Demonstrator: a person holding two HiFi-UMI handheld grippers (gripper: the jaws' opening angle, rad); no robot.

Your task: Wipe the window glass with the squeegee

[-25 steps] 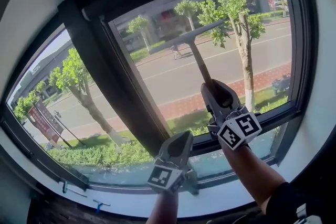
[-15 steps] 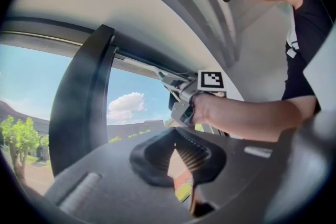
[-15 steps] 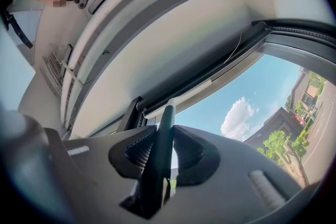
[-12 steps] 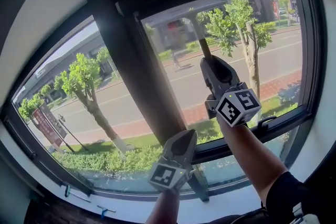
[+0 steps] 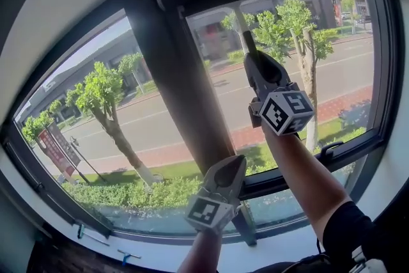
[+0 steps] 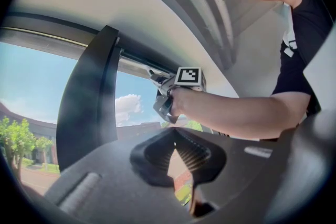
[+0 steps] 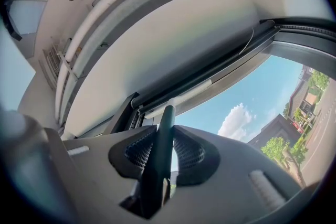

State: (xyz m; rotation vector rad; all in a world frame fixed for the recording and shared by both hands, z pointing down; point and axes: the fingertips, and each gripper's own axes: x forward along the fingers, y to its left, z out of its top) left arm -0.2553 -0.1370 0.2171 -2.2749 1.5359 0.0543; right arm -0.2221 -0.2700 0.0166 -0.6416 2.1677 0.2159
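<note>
Left pane [image 5: 96, 105] shows trees and road, nothing on it. The dark mullion [image 5: 169, 86] splits the window. Left gripper [image 5: 234, 167] sits low, just right of the mullion base and in front of the bottom rail [image 5: 287, 177]. I read its fingers [image 6: 195, 153] as closed with nothing between them, only a thin slit lower down. Right gripper [image 5: 253, 58] is raised high against the right pane [image 5: 345, 73], arm stretched up. Its fingers [image 7: 137, 152] are clamped on the squeegee [image 7: 163, 134] handle, which stands up between them. The blade [image 7: 181, 97] lies along the top frame [image 7: 220, 68], at the upper edge of the glass.
</note>
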